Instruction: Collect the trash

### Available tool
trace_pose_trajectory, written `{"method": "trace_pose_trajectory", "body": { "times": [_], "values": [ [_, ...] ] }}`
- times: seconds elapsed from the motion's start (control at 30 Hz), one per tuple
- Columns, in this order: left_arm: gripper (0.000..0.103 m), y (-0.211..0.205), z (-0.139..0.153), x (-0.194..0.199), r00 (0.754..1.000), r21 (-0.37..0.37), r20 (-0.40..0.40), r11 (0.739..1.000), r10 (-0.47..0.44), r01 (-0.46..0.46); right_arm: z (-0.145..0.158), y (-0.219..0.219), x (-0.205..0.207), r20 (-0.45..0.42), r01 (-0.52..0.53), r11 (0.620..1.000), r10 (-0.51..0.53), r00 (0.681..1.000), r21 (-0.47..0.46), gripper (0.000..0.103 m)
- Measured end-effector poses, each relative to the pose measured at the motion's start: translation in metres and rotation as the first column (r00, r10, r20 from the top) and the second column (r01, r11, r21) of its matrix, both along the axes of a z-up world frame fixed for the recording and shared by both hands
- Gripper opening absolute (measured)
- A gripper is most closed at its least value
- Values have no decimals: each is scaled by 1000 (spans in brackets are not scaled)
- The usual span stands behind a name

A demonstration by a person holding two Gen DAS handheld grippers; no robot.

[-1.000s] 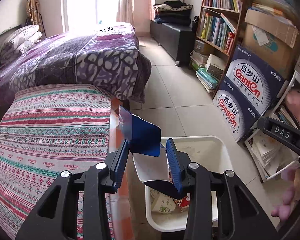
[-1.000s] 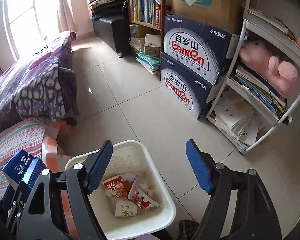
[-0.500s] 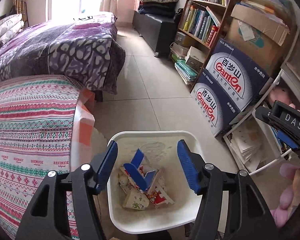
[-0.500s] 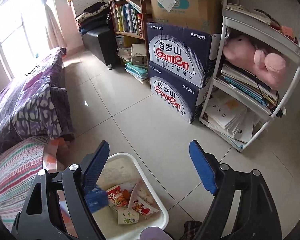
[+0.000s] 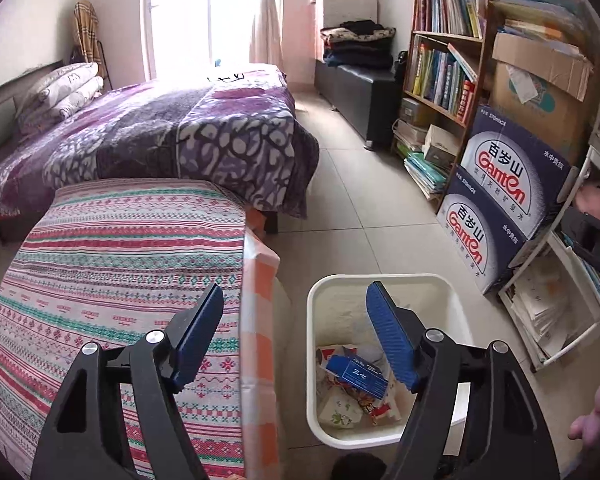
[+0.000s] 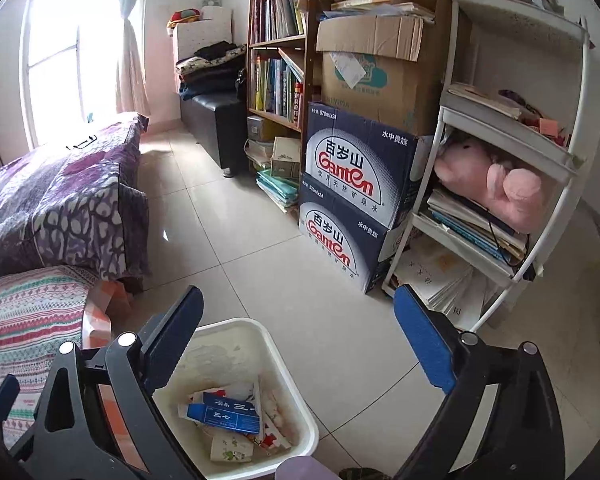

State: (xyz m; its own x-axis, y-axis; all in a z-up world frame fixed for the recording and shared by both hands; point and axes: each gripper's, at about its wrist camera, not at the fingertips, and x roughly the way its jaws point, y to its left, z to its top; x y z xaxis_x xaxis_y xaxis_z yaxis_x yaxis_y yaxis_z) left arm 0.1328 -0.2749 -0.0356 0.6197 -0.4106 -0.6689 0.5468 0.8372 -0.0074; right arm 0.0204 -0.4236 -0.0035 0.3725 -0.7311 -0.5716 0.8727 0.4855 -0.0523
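A white trash bin [image 5: 380, 280] stands on the tiled floor beside the table; it also shows in the right wrist view [image 6: 288, 360]. A blue carton [image 5: 358, 374] lies inside it on top of snack wrappers and paper scraps, and shows in the right wrist view too [image 6: 224, 414]. My left gripper [image 5: 296, 336] is open and empty, above the gap between the table edge and the bin. My right gripper [image 6: 300, 344] is open and empty, above the bin's right side and the floor.
A table with a striped patterned cloth [image 5: 112, 264] sits left of the bin. A purple-covered bed [image 5: 160, 140] lies behind it. Stacked Ganten boxes [image 6: 352, 208], a bookshelf [image 5: 444, 72] and a white wire rack [image 6: 500, 184] line the right wall.
My left gripper opened and let go of the blue carton, which dropped into the bin. The left gripper then swung left toward the table. The right gripper rose slightly.
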Motion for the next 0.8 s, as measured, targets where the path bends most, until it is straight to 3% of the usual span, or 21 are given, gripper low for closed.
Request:
{"method": "trace_pose_trajectory", "body": {
  "times": [0.33,0.5,0.8],
  "values": [
    [88,32,7,-3,995,-16,57,996,83,-82,-1,32,0,-12,-39,998,39,999,-49,96],
    [93,40,11,-6,986,10,116,992,122,-124,-1,44,6,-19,-65,996,64,998,-68,96],
    [96,60,12,2,982,-17,74,985,173,-172,-4,59,11,-38,-97,991,93,995,-95,96]
  ]
}}
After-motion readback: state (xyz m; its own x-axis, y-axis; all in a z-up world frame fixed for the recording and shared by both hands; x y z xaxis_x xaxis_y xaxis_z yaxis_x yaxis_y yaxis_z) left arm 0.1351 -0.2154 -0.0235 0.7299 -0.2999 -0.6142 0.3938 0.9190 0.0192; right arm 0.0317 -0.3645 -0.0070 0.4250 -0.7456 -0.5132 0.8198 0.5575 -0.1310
